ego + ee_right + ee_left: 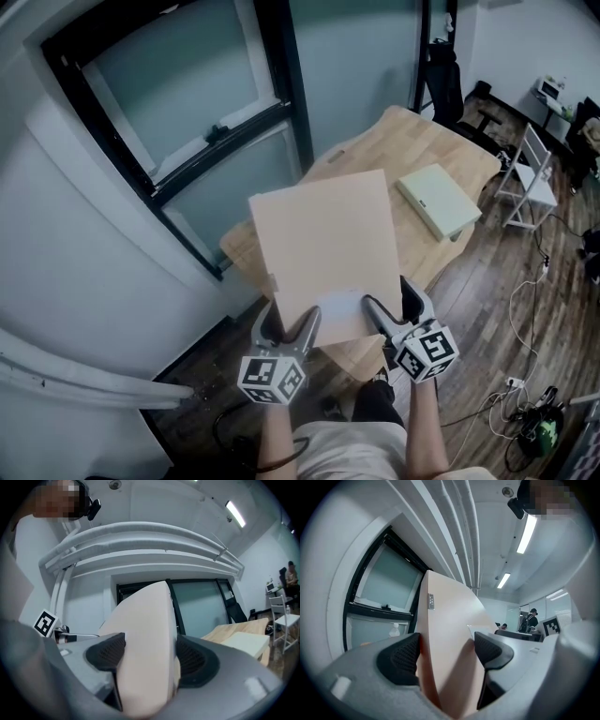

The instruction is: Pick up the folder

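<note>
The folder (323, 248) is a flat beige card folder, lifted off the wooden table (412, 141) and held tilted in the air by its near edge. My left gripper (289, 323) is shut on its near left corner. My right gripper (392, 305) is shut on its near right corner, beside a white sheet (342, 314) showing at that edge. In the left gripper view the folder (450, 634) stands edge-on between the black pads (401, 660) of the gripper (447, 656). In the right gripper view the folder (145, 620) fills the gap of the gripper (147, 658).
A pale green flat box (438, 199) lies on the table's right side. Behind the table is a dark-framed window (187, 103). A white chair (530, 173) stands to the right on the wooden floor, and cables (525, 394) lie at the lower right.
</note>
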`<state>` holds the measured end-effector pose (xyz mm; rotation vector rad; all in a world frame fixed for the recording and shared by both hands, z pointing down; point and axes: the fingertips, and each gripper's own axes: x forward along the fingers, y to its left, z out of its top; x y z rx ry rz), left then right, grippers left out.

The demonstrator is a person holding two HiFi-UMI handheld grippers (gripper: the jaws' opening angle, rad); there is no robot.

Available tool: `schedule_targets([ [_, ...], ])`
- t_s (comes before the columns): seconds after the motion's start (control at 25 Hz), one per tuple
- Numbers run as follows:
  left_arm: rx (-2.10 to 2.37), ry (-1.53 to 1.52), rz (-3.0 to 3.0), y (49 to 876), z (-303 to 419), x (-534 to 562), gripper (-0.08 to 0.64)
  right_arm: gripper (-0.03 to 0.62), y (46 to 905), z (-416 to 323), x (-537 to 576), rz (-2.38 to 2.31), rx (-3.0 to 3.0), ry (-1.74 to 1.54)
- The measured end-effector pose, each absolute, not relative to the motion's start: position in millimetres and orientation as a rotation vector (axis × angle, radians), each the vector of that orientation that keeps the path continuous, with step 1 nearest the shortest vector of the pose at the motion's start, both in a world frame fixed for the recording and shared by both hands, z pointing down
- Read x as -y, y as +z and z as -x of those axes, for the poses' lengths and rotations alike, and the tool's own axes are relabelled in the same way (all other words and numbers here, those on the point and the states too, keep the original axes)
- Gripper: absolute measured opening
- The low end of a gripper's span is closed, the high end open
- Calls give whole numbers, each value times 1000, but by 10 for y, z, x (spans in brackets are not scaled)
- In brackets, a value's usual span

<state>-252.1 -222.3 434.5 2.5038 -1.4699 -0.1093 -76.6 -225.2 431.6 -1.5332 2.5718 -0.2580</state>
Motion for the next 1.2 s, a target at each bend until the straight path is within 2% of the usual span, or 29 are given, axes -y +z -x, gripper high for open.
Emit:
schedule_targets([
  [1.2,1412,-81,-2523,4410,2518,2189,348,347,4373,780,2142,1628,-2564,-261],
])
